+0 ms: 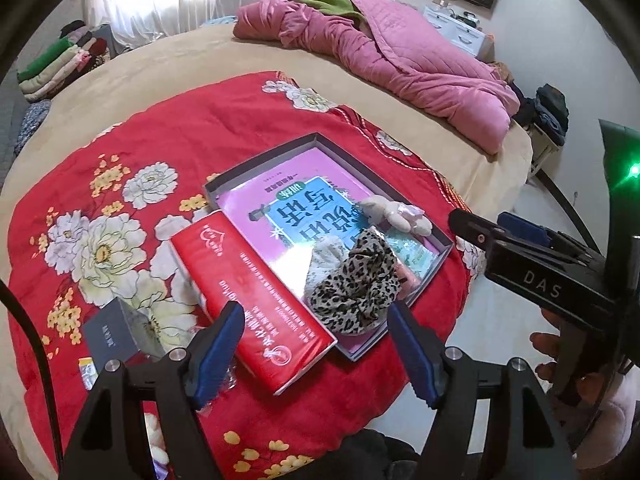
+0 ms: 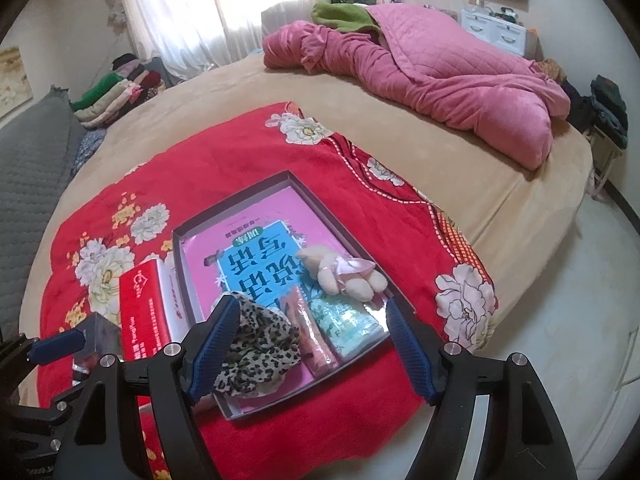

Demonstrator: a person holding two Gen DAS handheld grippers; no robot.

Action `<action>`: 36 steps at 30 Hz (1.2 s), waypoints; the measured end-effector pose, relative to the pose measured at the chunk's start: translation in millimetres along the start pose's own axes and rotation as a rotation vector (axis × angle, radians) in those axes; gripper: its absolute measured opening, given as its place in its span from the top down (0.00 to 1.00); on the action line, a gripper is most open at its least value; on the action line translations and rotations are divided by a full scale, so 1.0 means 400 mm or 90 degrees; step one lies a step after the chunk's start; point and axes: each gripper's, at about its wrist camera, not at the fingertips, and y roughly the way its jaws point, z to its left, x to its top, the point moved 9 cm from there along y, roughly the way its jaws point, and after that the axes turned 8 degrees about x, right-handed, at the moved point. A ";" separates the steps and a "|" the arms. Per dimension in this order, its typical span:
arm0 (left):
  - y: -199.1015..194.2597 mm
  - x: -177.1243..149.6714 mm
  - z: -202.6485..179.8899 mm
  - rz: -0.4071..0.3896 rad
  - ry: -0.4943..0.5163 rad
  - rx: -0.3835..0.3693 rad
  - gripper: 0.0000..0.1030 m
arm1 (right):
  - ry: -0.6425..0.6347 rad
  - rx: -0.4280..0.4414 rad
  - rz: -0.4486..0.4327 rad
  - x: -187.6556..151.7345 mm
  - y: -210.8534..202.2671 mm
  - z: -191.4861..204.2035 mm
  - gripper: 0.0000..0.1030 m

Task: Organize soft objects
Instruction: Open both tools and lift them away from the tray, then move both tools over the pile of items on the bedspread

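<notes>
A tan bed (image 2: 400,152) fills the room, with a pink quilt (image 2: 440,80) heaped at its far right. Nearer lies a red floral blanket (image 2: 240,168), and on it an open grey box (image 2: 280,178) lined with a pink book (image 1: 280,184). Against the box's left side sits a red tissue pack (image 1: 248,304). In the box's near end lie a leopard-print scrunchie (image 1: 360,288) and, farther right, a cream plush toy (image 2: 344,276). The left tongs (image 1: 316,348) and right tongs (image 2: 308,344) both gape wide above the near edge, gripping nothing.
</notes>
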 end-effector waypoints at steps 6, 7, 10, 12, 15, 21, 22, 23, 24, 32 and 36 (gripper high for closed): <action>-0.029 -0.019 0.035 -0.007 -0.015 0.006 0.29 | -0.019 0.006 -0.014 0.003 -0.035 0.045 0.26; -0.034 -0.024 0.041 -0.008 -0.018 0.007 0.29 | -0.022 0.006 -0.016 0.005 -0.039 0.051 0.26; -0.049 -0.033 0.065 -0.013 -0.030 0.017 0.29 | -0.035 0.013 -0.021 0.005 -0.052 0.080 0.26; -0.062 -0.039 0.082 -0.017 -0.040 0.017 0.29 | -0.047 0.016 -0.025 0.006 -0.059 0.101 0.26; -0.078 -0.048 0.107 -0.022 -0.050 0.025 0.29 | -0.059 0.014 -0.030 0.006 -0.070 0.122 0.26; -0.107 -0.065 0.147 -0.032 -0.075 0.031 0.29 | -0.081 0.019 -0.040 0.004 -0.095 0.161 0.26; -0.112 -0.069 0.155 -0.033 -0.080 0.031 0.29 | -0.087 0.020 -0.041 0.003 -0.098 0.168 0.26; -0.116 -0.071 0.160 -0.034 -0.084 0.030 0.29 | -0.095 0.019 -0.042 0.003 -0.103 0.178 0.26; -0.121 -0.075 0.167 -0.036 -0.088 0.030 0.29 | -0.101 0.017 -0.042 0.002 -0.106 0.184 0.26; -0.160 -0.109 0.270 -0.035 -0.129 0.063 0.29 | -0.140 0.045 -0.056 0.004 -0.140 0.270 0.26; -0.194 -0.124 0.354 -0.042 -0.167 0.077 0.29 | -0.165 0.061 -0.060 0.004 -0.152 0.326 0.26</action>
